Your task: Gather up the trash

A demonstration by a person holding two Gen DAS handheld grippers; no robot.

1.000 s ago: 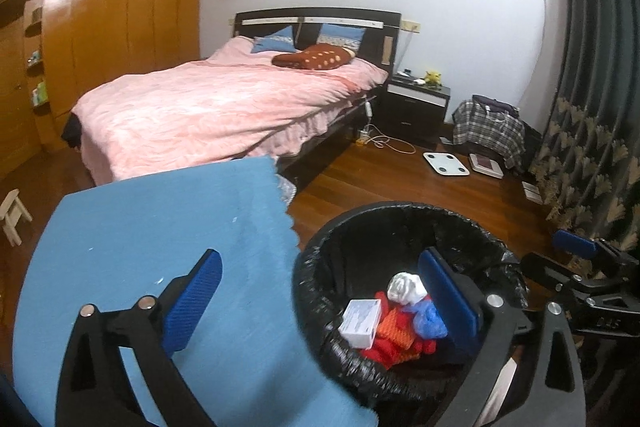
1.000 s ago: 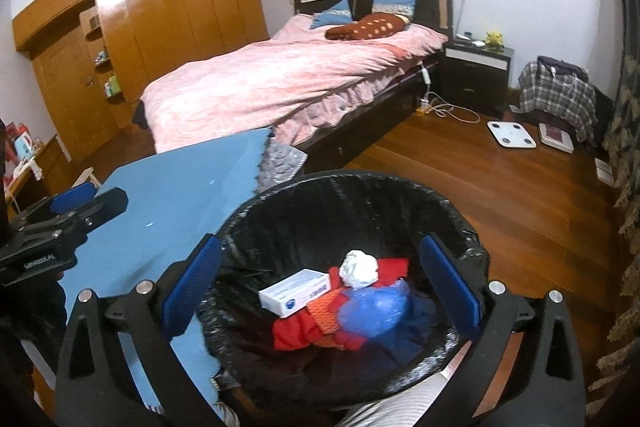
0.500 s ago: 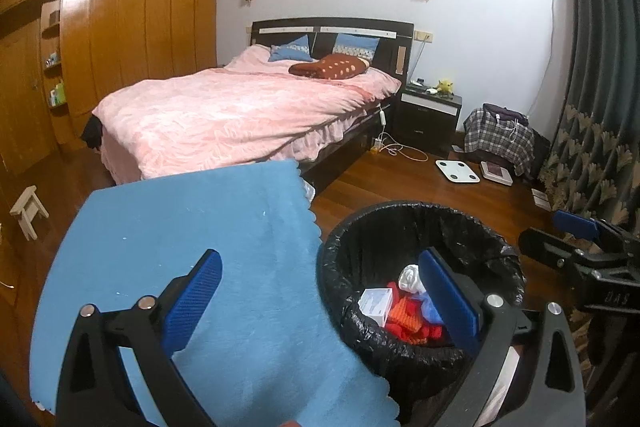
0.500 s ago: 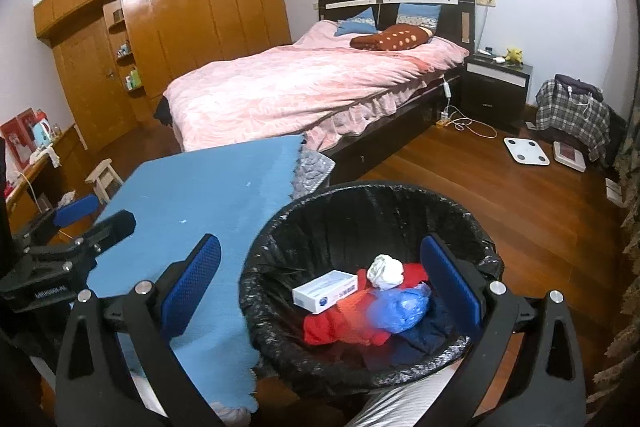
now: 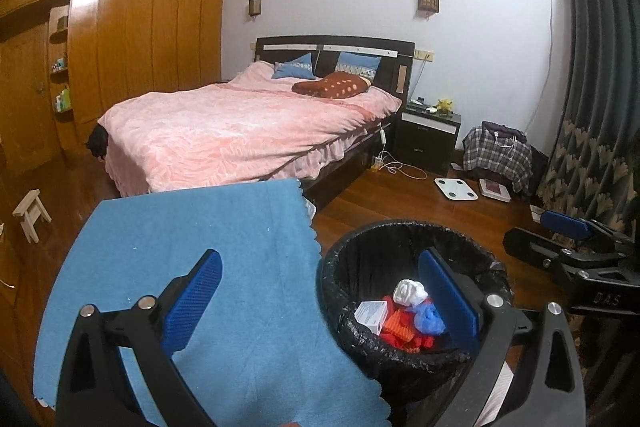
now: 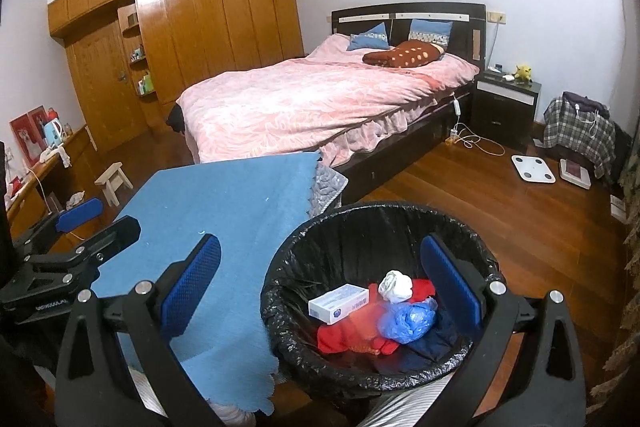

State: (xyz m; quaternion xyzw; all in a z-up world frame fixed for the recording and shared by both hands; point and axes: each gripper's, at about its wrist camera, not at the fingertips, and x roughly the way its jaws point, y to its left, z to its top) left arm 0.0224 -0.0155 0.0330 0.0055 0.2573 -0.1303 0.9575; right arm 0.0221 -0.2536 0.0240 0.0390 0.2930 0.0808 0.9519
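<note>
Trash [image 6: 372, 315] sits in the bin [image 6: 360, 223]; tabletop [image 6: 224, 199] looks cleared. I hold left gripper [image 5: 320, 297] and right gripper [image 6: 320, 289] spread, empty.

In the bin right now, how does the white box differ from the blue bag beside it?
The white box is a flat, sharp-edged carton with printing on it; the blue bag is a crumpled, glossy lump. The box lies toward the left of the trash bin, while the bag sits right of centre, below a white wad. Both rest on the red trash inside the black-lined bin, touched by neither gripper.
</note>
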